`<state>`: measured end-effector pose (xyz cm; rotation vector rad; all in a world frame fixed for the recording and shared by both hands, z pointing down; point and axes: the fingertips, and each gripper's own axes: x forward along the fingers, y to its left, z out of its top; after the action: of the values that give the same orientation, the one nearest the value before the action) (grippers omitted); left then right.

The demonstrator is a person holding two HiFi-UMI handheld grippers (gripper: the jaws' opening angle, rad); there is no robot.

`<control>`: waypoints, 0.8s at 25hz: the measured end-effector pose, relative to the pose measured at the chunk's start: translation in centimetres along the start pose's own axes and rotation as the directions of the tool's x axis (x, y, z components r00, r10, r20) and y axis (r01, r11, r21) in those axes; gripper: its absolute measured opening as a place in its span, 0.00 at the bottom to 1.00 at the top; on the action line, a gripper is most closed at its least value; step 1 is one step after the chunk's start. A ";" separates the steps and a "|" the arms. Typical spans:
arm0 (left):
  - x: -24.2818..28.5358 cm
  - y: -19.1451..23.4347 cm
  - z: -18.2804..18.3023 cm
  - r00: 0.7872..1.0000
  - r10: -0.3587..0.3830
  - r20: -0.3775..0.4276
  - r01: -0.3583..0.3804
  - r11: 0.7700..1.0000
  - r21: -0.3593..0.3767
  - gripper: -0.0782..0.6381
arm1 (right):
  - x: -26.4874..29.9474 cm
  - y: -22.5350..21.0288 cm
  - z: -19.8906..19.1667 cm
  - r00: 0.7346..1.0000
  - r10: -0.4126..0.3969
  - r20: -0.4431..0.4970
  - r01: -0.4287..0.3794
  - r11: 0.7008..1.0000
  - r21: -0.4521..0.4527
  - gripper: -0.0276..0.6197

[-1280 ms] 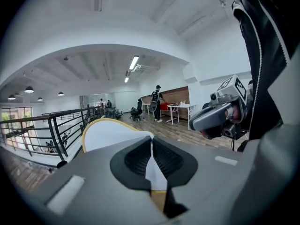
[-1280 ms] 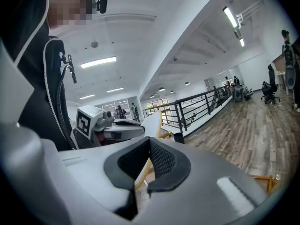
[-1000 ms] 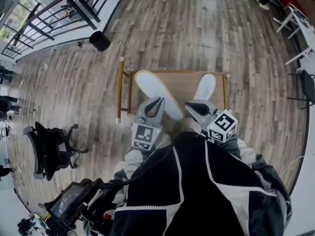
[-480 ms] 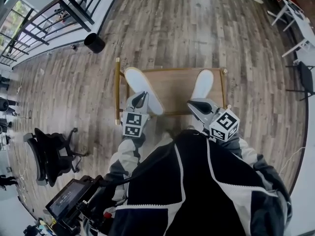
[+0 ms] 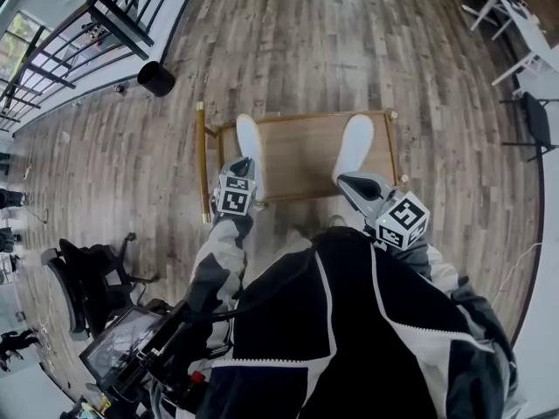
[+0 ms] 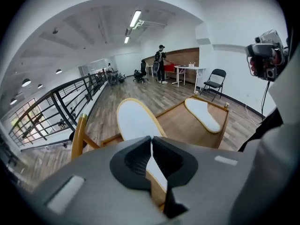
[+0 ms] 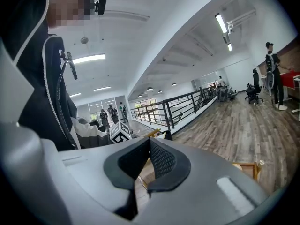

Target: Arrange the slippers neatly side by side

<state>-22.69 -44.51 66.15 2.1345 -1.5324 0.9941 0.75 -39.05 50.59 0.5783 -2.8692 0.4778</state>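
A low wooden worktop [image 5: 301, 157] stands on plank floor [image 5: 349, 42], with a railing [image 5: 70, 51] and a black bin [image 5: 156, 78] far left. The left tongs [image 5: 242, 166] pinch the left slipper [image 5: 249, 138] at its near end. The right slipper [image 5: 355, 142] lies well apart, just beyond the right tongs [image 5: 347, 182], which are pressed together and empty.

Plank floor [image 5: 367, 42] all round; a wooden tray [image 5: 301, 160] at centre; a black bin [image 5: 156, 78] at ten o'clock of it; a railing [image 5: 79, 33] beyond the bin, at eleven; an office chair [image 5: 83, 278] at eight; a white table [image 5: 515, 11] at one; a folding chair [image 5: 534, 120] at three.
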 end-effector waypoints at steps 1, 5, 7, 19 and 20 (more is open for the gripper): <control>0.6 0.4 -0.6 1.000 0.000 -0.022 0.000 1.000 -0.001 0.15 | -0.1 0.0 -0.1 1.000 -0.008 0.002 0.008 1.000 0.003 0.05; 2.1 2.0 -2.2 0.996 0.010 -0.094 -0.010 1.000 0.001 0.15 | -0.7 -0.4 -0.3 0.999 -0.044 -0.002 0.044 0.999 0.016 0.05; 2.7 2.6 -2.9 0.992 0.018 -0.126 -0.018 1.000 -0.002 0.15 | -1.0 -0.6 -0.5 0.998 -0.059 -0.004 0.059 0.998 0.022 0.05; 5.9 3.6 -5.3 0.976 0.004 -0.219 -0.014 0.999 -0.045 0.15 | -2.4 -1.3 -1.2 0.991 -0.133 -0.021 0.133 0.990 0.042 0.05; 6.3 3.7 -5.8 0.973 0.003 -0.231 -0.015 0.999 -0.050 0.15 | -2.4 -1.4 -1.3 0.990 -0.138 -0.023 0.139 0.989 0.044 0.05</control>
<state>-27.00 -46.57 74.14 1.9027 -1.4405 1.1479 3.68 -39.04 51.61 0.7702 -2.7812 0.5248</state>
